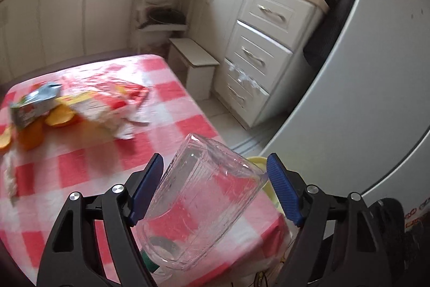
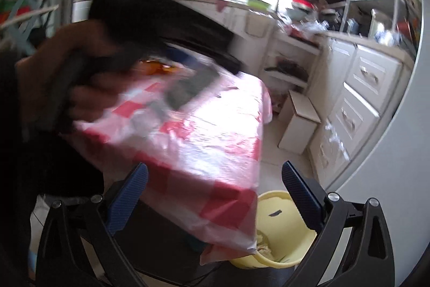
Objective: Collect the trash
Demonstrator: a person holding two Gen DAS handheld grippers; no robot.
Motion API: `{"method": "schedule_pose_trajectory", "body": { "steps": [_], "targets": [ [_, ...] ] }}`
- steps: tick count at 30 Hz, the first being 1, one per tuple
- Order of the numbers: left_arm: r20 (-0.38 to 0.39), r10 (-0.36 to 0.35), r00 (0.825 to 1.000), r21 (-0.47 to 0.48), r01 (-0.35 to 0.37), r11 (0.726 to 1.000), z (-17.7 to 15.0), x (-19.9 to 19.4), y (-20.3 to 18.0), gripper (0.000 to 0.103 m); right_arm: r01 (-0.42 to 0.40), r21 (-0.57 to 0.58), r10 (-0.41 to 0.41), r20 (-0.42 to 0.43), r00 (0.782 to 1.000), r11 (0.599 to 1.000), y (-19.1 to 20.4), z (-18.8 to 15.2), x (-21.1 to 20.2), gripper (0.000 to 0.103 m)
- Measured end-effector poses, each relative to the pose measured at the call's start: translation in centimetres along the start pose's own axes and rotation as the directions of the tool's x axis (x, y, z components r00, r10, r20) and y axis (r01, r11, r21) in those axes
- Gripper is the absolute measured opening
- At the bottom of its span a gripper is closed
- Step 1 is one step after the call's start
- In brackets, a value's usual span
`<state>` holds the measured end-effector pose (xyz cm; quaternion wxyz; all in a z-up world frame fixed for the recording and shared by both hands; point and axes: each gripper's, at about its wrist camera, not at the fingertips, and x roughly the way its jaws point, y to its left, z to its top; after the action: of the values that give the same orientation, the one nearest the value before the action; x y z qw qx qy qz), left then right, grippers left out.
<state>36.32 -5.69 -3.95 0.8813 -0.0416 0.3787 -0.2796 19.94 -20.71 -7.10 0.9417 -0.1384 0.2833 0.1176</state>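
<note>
In the left wrist view a clear plastic bottle point(image 1: 204, 201) lies tilted between my left gripper's point(image 1: 215, 187) blue fingers; the left finger point(image 1: 145, 192) touches it, the right finger point(image 1: 285, 190) stands off it. Whether it is gripped is unclear. It hovers over the near corner of the red-and-white checked table point(image 1: 88, 160), above a yellow bin point(image 1: 268, 184). Wrappers, a carton point(image 1: 35, 104) and orange peels point(image 1: 59, 117) lie at the table's far left. My right gripper point(image 2: 215, 195) is open and empty, over the table edge point(image 2: 215, 141) and the yellow bin point(image 2: 282, 230). The left hand and gripper point(image 2: 129, 39) show blurred there.
White kitchen cabinets with drawers point(image 1: 258, 58) and a small white step stool point(image 1: 196, 63) stand beyond the table. A white fridge point(image 1: 362, 98) rises on the right. The bin holds some scraps point(image 2: 263, 246). Cluttered counters run along the back wall.
</note>
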Motion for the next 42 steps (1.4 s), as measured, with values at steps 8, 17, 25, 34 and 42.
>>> {"method": "schedule_pose_trajectory", "body": {
  "steps": [8, 17, 25, 34, 42],
  "targets": [
    [0.118, 0.031, 0.992, -0.122, -0.016, 0.992, -1.3, -6.0, 6.1, 0.063, -0.008, -0.067, 0.004, -0.056, 0.998, 0.998, 2.2, 3.9, 7.0, 0.095],
    [0.138, -0.016, 0.990, -0.159, 0.038, 0.987, -0.9, -7.3, 9.3, 0.062, 0.016, -0.241, -0.041, -0.100, 0.994, 0.970, 4.9, 7.8, 16.2, 0.095],
    [0.095, -0.003, 0.996, -0.152, 0.018, 0.988, -0.5, -6.4, 11.1, 0.086, -0.046, -0.248, 0.022, -0.099, 0.995, 0.968, 5.7, 9.8, 18.0, 0.095],
    [-0.016, 0.004, 1.000, -0.241, -0.008, 0.971, -2.2, -4.6, 14.0, 0.087, -0.097, -0.352, 0.052, -0.137, 0.989, 0.931, 7.4, 9.1, 18.9, 0.095],
    [-0.051, 0.170, 0.984, -0.210, -0.177, 0.961, -2.3, -4.0, 14.1, 0.087, -0.020, -0.305, -0.024, -0.139, 0.990, 0.952, 3.5, 10.8, 20.2, 0.095]
  ]
}}
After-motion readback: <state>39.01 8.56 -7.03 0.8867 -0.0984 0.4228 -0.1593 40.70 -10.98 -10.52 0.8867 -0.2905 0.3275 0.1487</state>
